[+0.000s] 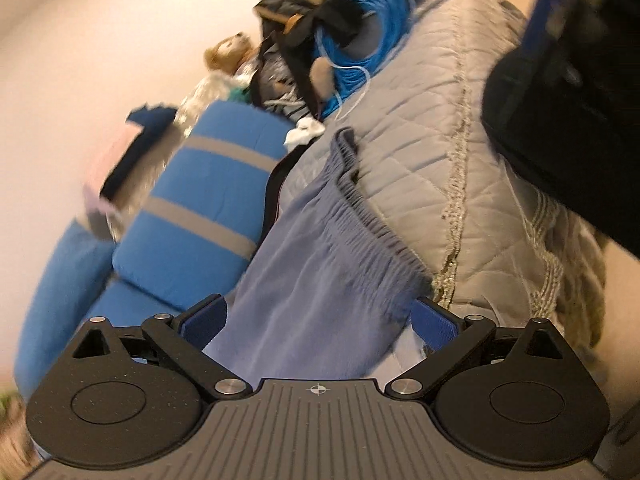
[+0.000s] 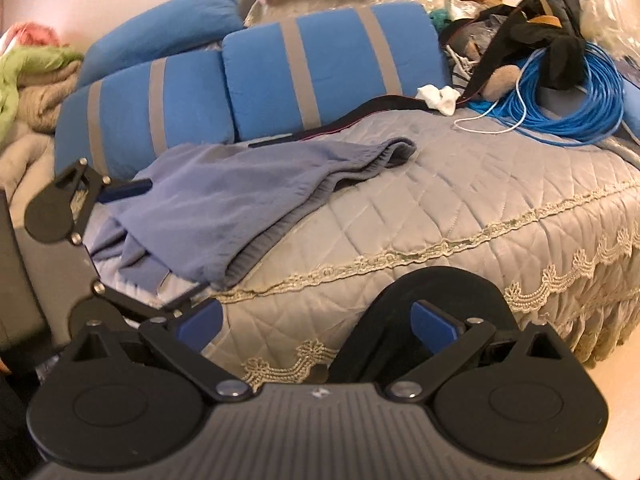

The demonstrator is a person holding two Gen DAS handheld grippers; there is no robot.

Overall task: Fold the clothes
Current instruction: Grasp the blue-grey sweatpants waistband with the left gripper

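- Spread wide at the bottom of the left wrist view, my left gripper (image 1: 318, 320) frames a periwinkle-blue soft garment with a gathered elastic waistband (image 1: 320, 276); the cloth runs between the two blue-padded fingers (image 1: 434, 322), neither pad visibly pressing it.
- Left of the garment in that view lie royal-blue pillows with grey stripes (image 1: 208, 200), stacked against a pale wall.
- Right of the garment stretches the grey quilted bedspread with cream lace trim (image 1: 440, 152), on which the garment rests.
- Farther back on the bedspread sits a coil of bright blue cable (image 1: 368, 28), beside a heap of dark clothing and straps (image 1: 292, 40) and a tan plush bear (image 1: 228, 52).
- From the right wrist view, my right gripper (image 2: 318, 320) hangs open over the bed's lace-edged front, its fingers parted with nothing between them.
- At that view's left edge the left gripper (image 2: 132, 236) appears side-on, one blue finger lying on the garment's (image 2: 240, 192) near corner; I cannot tell whether the other is under the cloth.
- At far left, a crumpled pile of green, pink and beige fabric (image 2: 36, 68) sits beside the pillows.
- White crumpled cloth (image 2: 438, 96) lies just beside the cable coil.
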